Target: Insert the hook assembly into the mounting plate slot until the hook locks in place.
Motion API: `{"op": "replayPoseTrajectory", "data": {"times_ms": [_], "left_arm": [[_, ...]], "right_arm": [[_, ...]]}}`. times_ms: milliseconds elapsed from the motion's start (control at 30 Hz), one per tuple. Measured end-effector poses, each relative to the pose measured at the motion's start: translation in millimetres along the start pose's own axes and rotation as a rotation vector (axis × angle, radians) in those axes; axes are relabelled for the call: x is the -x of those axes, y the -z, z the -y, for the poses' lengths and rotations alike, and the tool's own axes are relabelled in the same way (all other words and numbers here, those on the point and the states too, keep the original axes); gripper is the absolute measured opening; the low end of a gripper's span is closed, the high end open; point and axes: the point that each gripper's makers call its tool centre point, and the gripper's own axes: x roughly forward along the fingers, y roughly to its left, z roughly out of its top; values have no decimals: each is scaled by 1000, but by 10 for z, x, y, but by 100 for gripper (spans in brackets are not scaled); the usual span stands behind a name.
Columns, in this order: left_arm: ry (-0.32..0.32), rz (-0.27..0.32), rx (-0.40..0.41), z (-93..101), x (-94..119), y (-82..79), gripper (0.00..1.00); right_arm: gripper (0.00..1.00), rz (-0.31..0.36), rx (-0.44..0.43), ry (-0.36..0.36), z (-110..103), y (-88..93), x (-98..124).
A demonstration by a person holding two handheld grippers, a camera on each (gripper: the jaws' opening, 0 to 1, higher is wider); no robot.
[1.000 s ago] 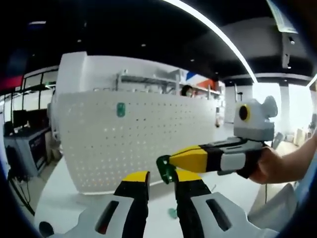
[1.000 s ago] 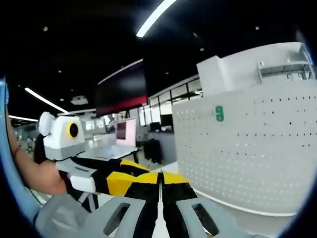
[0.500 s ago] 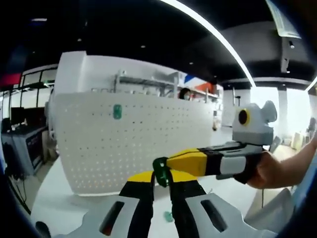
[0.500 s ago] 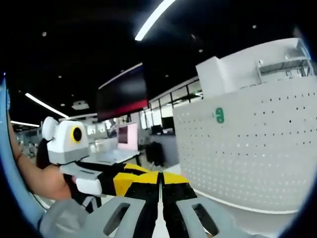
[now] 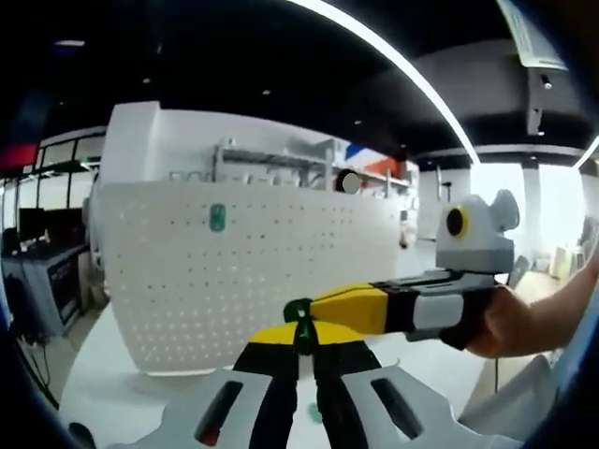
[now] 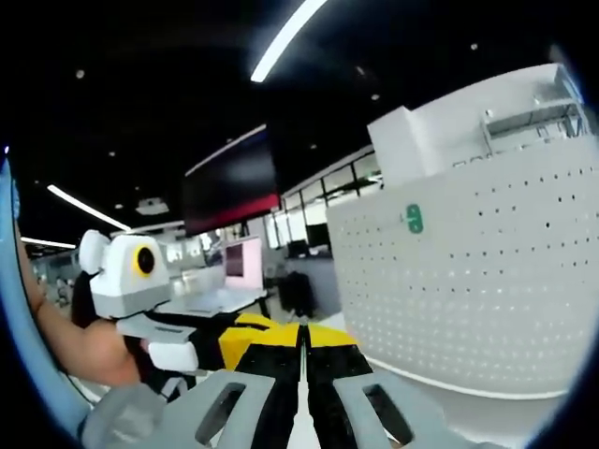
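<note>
Hook [image 5: 298,311] (green) pinched between both grippers' tips, no legible writing

The white table [image 5: 103,374] carries the upright white perforated panel [image 5: 253,271]; a small green part [image 5: 315,412] lies on it.

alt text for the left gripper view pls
The left gripper and the right gripper, reaching in from the right, both pinch a small green hook where their fingers meet. Behind stands a white pegboard with another green hook mounted on it.
</note>
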Motion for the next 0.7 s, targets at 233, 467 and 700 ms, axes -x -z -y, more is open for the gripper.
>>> {"op": "replayPoseTrajectory", "data": {"times_ms": [233,467,700], "left_arm": [[1,4,-1,9,-10,-25,5],[4,0,5,12,-25,-7,4],[7,6,-2,8,-29,-2,4]], "right_arm": [[0,11,-1,-3,0,-29,5],[0,11,11,-4,12,-15,10],[0,5,33,-11,15,-12,5]]}}
